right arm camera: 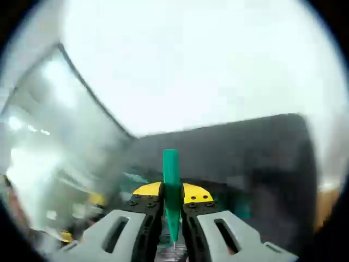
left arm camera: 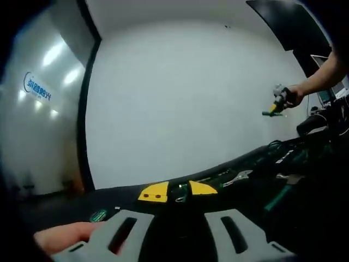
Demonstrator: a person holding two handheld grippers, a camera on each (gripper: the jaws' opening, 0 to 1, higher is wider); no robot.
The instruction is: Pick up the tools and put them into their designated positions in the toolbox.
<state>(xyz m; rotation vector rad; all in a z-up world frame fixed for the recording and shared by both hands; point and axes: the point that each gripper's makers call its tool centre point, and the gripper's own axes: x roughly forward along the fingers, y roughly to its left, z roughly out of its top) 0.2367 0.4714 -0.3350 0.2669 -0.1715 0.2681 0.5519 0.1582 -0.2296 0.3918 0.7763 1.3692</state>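
Your right gripper (right arm camera: 173,210) has its jaws pressed together on a green-handled tool (right arm camera: 171,188), whose long axis runs along the jaws: the handle points away from you toward the dark toolbox lid (right arm camera: 256,158), and the thin metal tip points back toward you. Your left gripper (left arm camera: 175,192) has its yellow-tipped jaws spread with nothing between them, held low over the black toolbox (left arm camera: 262,185) where a wrench (left arm camera: 238,177) lies. In the left gripper view, a hand (left arm camera: 292,96) at the far right holds the green tool raised against the white wall (left arm camera: 191,103).
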